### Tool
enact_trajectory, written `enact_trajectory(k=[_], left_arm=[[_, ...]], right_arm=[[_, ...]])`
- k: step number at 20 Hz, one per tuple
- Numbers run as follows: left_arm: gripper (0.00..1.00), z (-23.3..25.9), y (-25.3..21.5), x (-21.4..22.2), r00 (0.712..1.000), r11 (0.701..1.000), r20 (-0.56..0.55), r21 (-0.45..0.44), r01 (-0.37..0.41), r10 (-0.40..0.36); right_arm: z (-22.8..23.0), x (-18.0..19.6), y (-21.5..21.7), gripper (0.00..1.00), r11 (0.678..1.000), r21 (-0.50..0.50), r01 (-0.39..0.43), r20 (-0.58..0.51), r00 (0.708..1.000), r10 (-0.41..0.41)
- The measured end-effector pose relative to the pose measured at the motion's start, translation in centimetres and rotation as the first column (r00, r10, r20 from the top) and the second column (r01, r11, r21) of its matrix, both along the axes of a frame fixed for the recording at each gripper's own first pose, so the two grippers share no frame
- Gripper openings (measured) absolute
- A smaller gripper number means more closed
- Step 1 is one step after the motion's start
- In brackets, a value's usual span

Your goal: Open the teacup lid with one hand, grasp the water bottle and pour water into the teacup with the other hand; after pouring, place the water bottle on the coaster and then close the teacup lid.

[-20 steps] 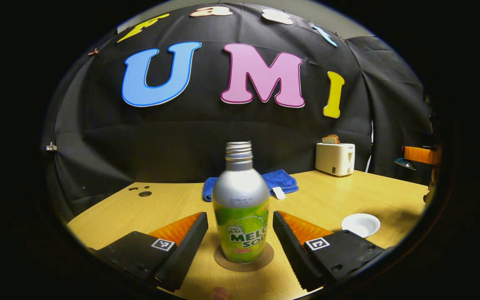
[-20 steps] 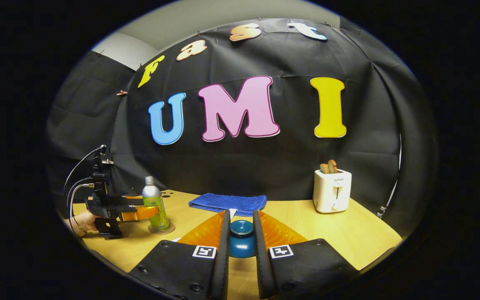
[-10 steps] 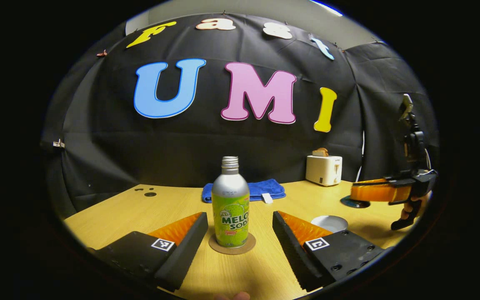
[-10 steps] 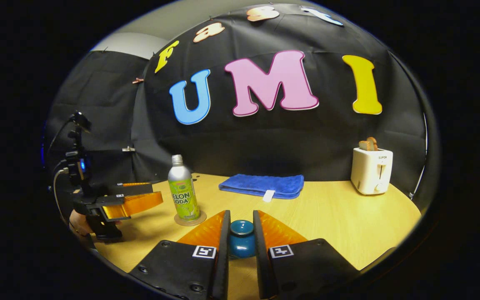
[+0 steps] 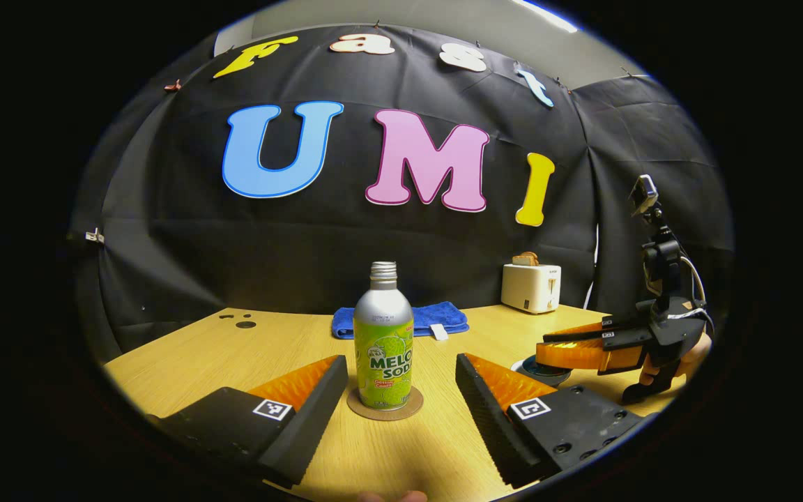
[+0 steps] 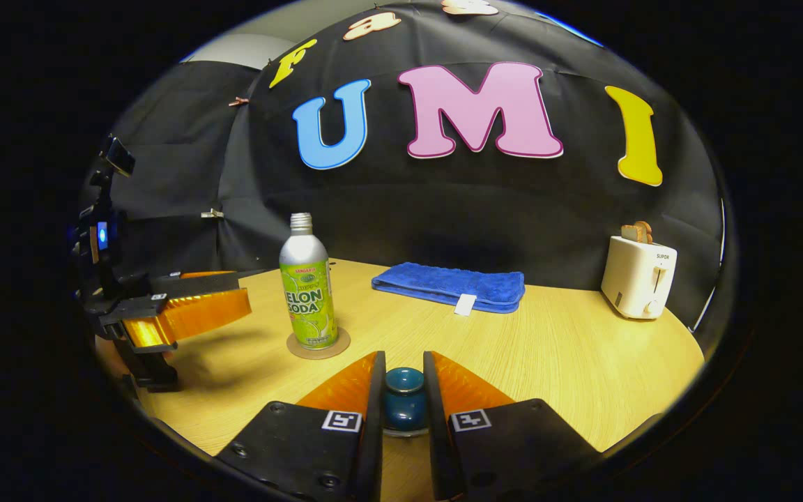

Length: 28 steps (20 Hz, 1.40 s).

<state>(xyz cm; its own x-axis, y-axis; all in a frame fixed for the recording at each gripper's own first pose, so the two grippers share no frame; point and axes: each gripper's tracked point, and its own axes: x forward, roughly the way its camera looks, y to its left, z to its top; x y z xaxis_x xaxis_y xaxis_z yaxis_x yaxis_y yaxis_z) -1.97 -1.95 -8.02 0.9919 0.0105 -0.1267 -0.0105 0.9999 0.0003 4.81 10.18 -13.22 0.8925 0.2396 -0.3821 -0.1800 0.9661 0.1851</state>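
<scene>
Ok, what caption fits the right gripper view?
Right tool pinching the teacup lid; bottle standing on its coaster.

The left gripper (image 5: 401, 361) has two wedge-shaped fingers (image 5: 302, 411). Each finger has a flat plate at the back with a small square black-and-white tag on it. The plate on one side has little round screws. The sloping sides of the fingers have rows of tiny ridges.

The right gripper (image 6: 402, 357) looks the same, with a square tag on each plate and round screws near the edges.

In the left gripper view, the right gripper has a tall black post (image 5: 659, 258) with a small camera on top, and a thin cable (image 5: 696, 279) loops beside it.

In the right gripper view, the left gripper's black post has a small blue light (image 6: 102, 236).
</scene>
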Motion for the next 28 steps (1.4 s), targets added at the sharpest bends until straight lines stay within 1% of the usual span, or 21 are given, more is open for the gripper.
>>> enact_trajectory(k=[6,7,8,9,10,11,13,14,15,16,18,19,20,22,24,28], left_arm=[[0.98,-0.3,-0.2,0.1,1.0,1.0,-0.007,-0.008,0.011,-0.011],[0.98,-0.2,-0.2,0.2,1.0,1.0,-0.007,-0.01,0.011,-0.011],[0.98,-0.3,-0.2,0.2,1.0,1.0,-0.008,-0.011,0.012,-0.012],[0.98,-0.4,-0.2,0.2,1.0,1.0,-0.009,-0.011,0.011,-0.011],[0.98,-0.4,-0.2,0.1,1.0,1.0,-0.01,-0.01,0.011,-0.011],[0.98,-0.3,-0.2,0.1,1.0,1.0,-0.01,-0.007,0.009,-0.009],[0.98,-0.1,0.0,0.1,1.0,1.0,-0.004,-0.002,0.003,-0.003],[0.98,0.0,0.1,0.1,1.0,1.0,0.003,-0.004,-0.002,0.002],[0.98,0.2,0.0,0.1,1.0,1.0,0.009,-0.009,-0.005,0.005],[0.98,0.3,-0.2,0.1,1.0,1.0,0.013,-0.016,-0.006,0.006],[0.98,0.5,-0.5,0.0,1.0,1.0,0.018,-0.02,-0.008,0.008],[0.98,0.6,-0.6,-0.1,1.0,1.0,0.019,-0.011,-0.009,0.009],[0.98,0.8,-0.8,-0.2,1.0,1.0,0.023,-0.001,-0.011,0.011],[0.98,1.4,-0.6,-0.3,0.999,1.0,0.034,0.013,-0.023,0.023],[0.98,1.7,-1.0,-0.4,0.999,1.0,0.043,0.018,-0.025,0.024],[0.98,1.7,-1.9,-0.4,0.999,0.999,0.043,0.036,-0.011,0.01]], right_arm=[[-0.9,0.2,0.3,0.32,1.0,-0.017,-0.006,-0.022,1.0,0.006],[-1.0,0.0,0.4,0.27,1.0,-0.016,-0.014,-0.028,1.0,0.013],[-0.9,0.0,0.5,0.34,1.0,-0.015,-0.017,-0.029,0.999,0.016],[-0.8,-0.1,0.5,0.33,1.0,-0.014,-0.018,-0.027,0.999,0.018],[-0.6,-0.1,0.4,0.37,1.0,-0.008,-0.018,-0.024,1.0,0.018],[0.0,-0.1,0.2,0.37,1.0,0.0,-0.01,-0.01,1.0,0.01],[2.0,-0.2,-0.6,0.42,1.0,0.024,0.013,0.041,0.999,-0.014],[2.9,-0.3,-1.2,0.53,0.999,0.03,0.03,0.069,0.997,-0.032],[4.0,-0.7,-2.1,0.55,0.998,0.023,0.054,0.097,0.994,-0.056],[4.9,-1.0,-3.0,0.71,0.997,0.008,0.078,0.125,0.989,-0.079],[6.8,-1.9,-4.8,0.84,0.992,-0.009,0.123,0.184,0.976,-0.12],[7.7,-2.4,-5.4,0.86,0.99,-0.004,0.143,0.21,0.968,-0.139],[8.5,-3.0,-6.0,0.92,0.987,0.008,0.16,0.234,0.959,-0.157],[9.6,-4.2,-7.0,0.96,0.982,0.036,0.184,0.271,0.944,-0.186],[9.6,-5.1,-7.9,0.96,0.98,0.032,0.195,0.283,0.939,-0.196],[9.5,-5.2,-8.7,0.97,0.977,0.013,0.211,0.285,0.936,-0.206]])
